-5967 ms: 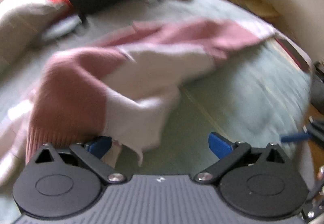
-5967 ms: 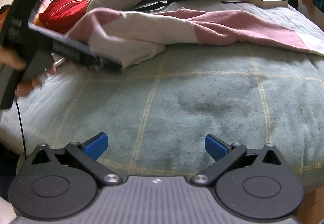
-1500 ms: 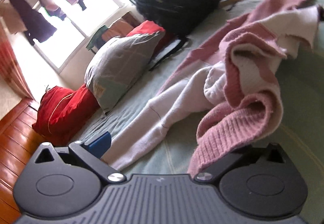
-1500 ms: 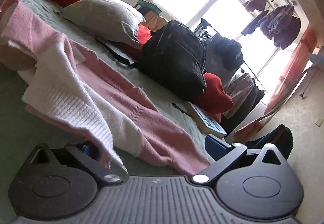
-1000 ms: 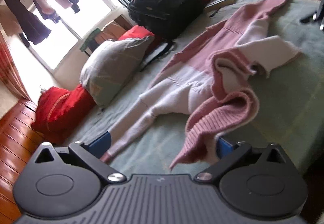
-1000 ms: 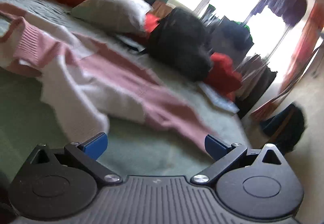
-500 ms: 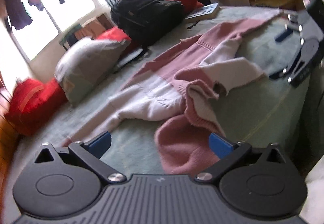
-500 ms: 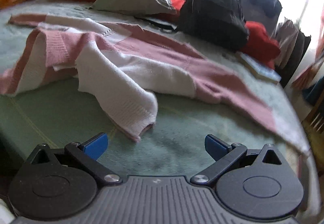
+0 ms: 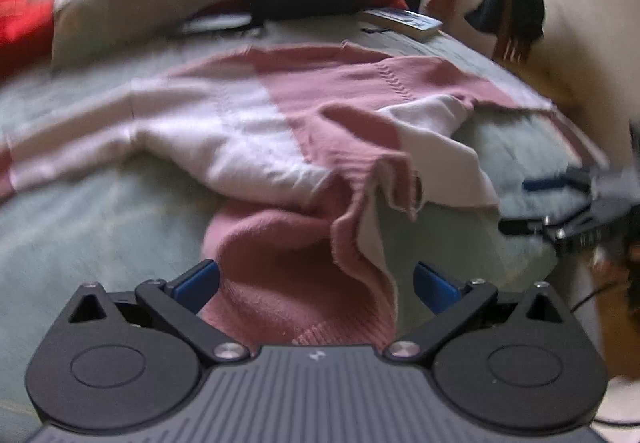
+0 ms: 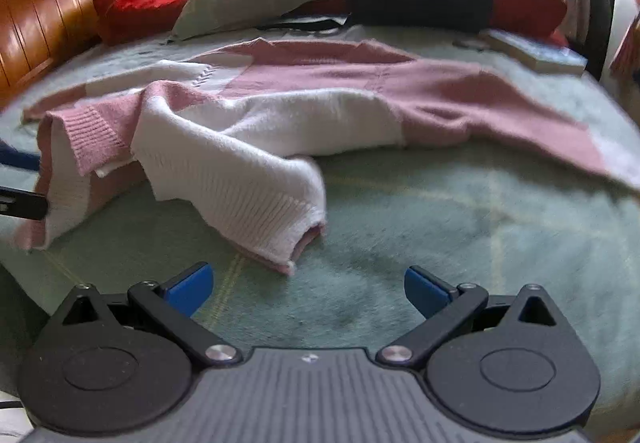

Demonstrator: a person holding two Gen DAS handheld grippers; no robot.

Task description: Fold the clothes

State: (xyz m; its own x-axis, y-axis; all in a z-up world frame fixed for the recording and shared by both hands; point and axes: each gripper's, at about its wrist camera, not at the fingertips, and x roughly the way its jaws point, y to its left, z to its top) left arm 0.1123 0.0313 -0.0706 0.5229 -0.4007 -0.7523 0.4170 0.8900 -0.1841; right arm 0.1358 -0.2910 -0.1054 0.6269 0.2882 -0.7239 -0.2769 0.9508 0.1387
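Pink-and-white sweater sprawled rumpled across the green bed — left gripper spread wide over its pink hem, right gripper spread too, nothing held.

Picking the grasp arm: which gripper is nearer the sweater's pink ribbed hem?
Left. The left gripper is open with the pink ribbed hem lying between its fingers. The right gripper is open over bare bedspread, short of the white cuff.
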